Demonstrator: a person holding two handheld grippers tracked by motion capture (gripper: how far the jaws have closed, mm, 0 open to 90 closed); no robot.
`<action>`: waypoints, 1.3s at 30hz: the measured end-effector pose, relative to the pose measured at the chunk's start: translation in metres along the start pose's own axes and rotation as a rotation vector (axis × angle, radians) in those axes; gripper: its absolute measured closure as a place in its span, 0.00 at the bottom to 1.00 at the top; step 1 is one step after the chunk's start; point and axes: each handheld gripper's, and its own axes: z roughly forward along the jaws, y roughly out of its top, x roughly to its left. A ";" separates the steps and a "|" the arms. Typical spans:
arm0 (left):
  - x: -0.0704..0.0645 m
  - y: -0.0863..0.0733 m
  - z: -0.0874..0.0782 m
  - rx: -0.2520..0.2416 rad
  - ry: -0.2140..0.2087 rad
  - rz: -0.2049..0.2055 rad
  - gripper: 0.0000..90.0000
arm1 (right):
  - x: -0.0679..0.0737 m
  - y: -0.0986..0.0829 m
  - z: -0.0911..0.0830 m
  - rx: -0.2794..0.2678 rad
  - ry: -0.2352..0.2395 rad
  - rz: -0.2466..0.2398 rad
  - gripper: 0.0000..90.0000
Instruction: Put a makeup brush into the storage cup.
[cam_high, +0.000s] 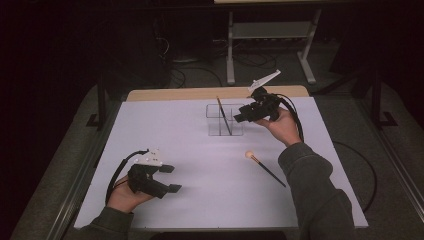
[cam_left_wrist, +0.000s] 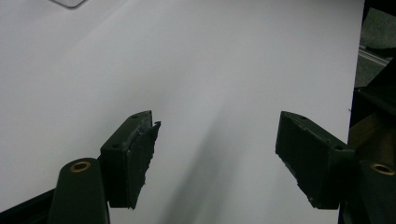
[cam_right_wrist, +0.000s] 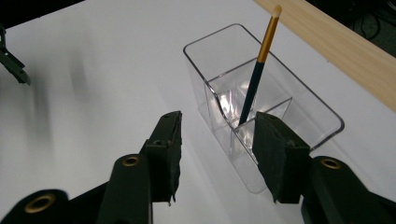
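- Right gripper (cam_right_wrist: 217, 154): jaws gaping, empty, hovering at the clear box (cam_right_wrist: 322, 114) near corner; brush (cam_right_wrist: 256, 74) leaning inside, just beyond the jaws.
- Left gripper (cam_left_wrist: 217, 156): jaws gaping, empty, bare white sheet (cam_left_wrist: 210, 60) lying ahead.

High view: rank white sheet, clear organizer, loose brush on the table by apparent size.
1. White sheet, by far the largest.
2. Clear organizer.
3. Loose brush: about as long as the organizer is wide, far thinner, and nearer the camera, so this order is unsure.
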 end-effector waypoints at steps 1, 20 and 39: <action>0.000 0.000 0.000 -0.002 -0.001 0.003 0.31 | -0.001 -0.002 0.000 -0.001 0.004 0.005 0.55; 0.000 0.001 0.000 0.000 0.004 0.002 0.30 | 0.007 -0.026 -0.017 -0.017 -0.045 0.039 0.42; 0.000 0.001 0.000 0.001 0.004 0.009 0.30 | 0.016 -0.039 -0.031 -0.016 -0.064 0.033 0.36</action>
